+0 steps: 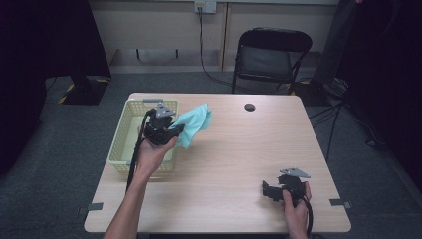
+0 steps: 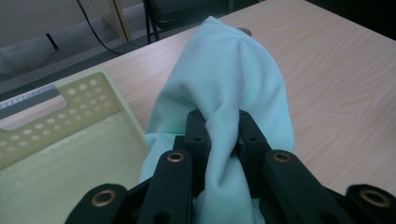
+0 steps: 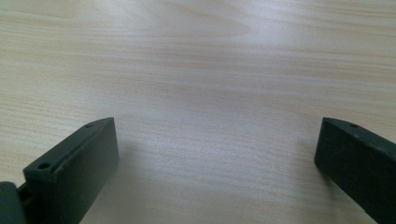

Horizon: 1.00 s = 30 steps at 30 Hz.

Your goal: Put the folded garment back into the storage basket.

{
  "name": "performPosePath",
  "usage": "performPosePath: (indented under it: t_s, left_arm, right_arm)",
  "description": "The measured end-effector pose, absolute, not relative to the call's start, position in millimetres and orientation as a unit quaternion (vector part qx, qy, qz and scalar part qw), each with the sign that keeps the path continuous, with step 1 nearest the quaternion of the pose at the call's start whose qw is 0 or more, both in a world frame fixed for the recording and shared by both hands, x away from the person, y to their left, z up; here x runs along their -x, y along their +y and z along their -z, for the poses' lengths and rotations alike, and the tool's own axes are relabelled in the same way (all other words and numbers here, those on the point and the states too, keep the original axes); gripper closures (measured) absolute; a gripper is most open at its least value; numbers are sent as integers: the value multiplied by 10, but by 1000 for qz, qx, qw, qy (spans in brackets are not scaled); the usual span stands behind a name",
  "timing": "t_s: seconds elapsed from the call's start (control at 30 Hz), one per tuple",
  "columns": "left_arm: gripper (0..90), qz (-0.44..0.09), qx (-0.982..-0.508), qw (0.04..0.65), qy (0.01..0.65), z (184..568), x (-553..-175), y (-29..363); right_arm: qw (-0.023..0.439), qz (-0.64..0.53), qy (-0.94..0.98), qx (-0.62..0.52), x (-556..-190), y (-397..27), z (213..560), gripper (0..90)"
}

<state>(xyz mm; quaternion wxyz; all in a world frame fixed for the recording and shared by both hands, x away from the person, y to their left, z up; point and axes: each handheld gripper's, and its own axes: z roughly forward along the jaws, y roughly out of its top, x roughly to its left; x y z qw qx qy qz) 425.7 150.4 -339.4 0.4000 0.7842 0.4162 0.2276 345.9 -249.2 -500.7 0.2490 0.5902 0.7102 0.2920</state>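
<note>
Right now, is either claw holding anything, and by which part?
The left claw pinches the mint-green cloth by a bunched fold near its lower edge. The right claw is open over the table, holding nothing.

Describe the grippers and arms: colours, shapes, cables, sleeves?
Both the left gripper and right gripper are black, each with two blocky jaws, brass-ringed pivot holes on the linkages, a grey three-cornered plate on top and a trailing black cable. The forearms are bare, no sleeves visible.
</note>
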Motion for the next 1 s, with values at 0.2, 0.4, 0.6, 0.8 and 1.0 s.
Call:
performPosePath:
  t_s: [0.2,0.4,0.6,0.8,1.0]
  left_arm:
    - [789,-232,-776,406,424,3364,-4231,1646]
    - [788,-232,-767,410,435,3344,-4227,1798]
    - [788,-238,-758,413,445,3332,-4235,1918]
    - [788,-237,-753,412,456,3350,-4277,2081]
    - [789,-238,-747,411,464,3381,-4320,2249]
  right_arm:
    - [249,-292,710,-591,-3458,-2492,5007,0]
    - [249,-292,710,-591,-3459,-2492,5007,0]
    - [249,-292,710,-590,-3459,-2492,5008,0]
    - [249,-292,710,-590,-3459,-2492,5007,0]
    - [249,-292,710,-590,-3459,-2492,5008,0]
